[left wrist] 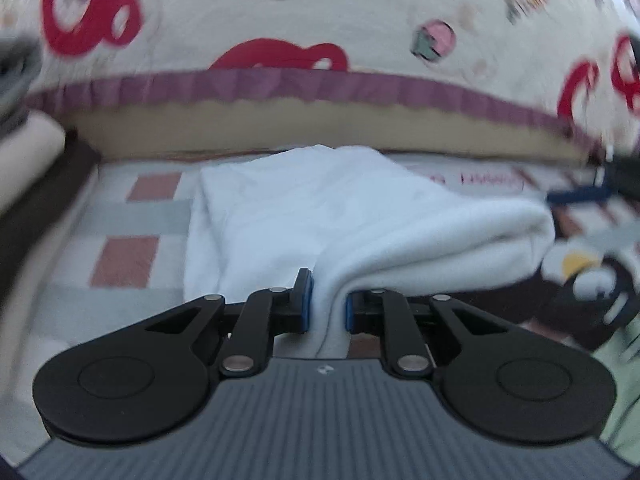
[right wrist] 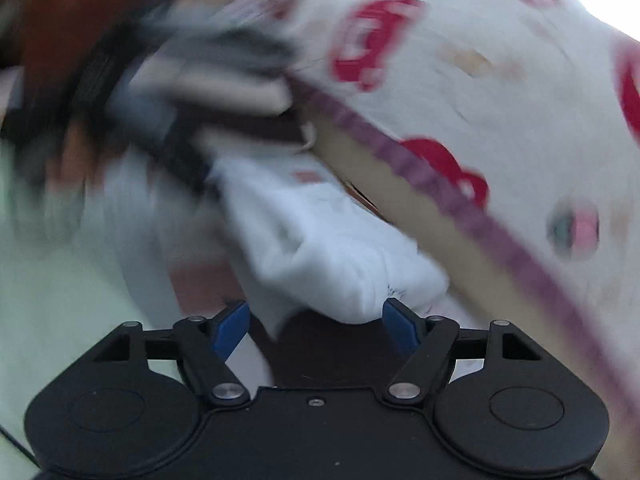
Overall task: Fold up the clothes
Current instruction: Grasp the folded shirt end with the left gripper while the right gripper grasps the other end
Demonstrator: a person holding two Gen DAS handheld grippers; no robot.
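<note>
A big cream quilt (left wrist: 320,8) fills the top of both views, soft and padded, printed with bold red loops and small pastel shapes, and finished along its lower edge with a gathered purple trim (left wrist: 304,88). Beneath that trim runs a flat tan band (left wrist: 240,132) with a scalloped upper edge. Lower down lies a smooth sheet (left wrist: 132,216) woven in pale blue, white and dusty pink squares.

On that sheet sits the white garment (left wrist: 320,216), a soft, matte knit folded into a thick rounded bundle with a plump roll on its right side and loose creases on the left. Its near edge hangs down in a narrow fold toward the camera. In the right wrist view the same garment (right wrist: 340,256) appears as a blurred, puffy wad with crumpled ridges.

The left gripper (left wrist: 328,304), black with hinged link arms and blue pads, is pinched together on that hanging fold of the garment, the cloth squeezed between the pads. The right gripper (right wrist: 316,328), of the same build, has its fingers spread wide apart, the bundle's near end lying just beyond and between the tips without being squeezed.

At the upper left of the right wrist view a dark, striped mass is too blurred to identify.
</note>
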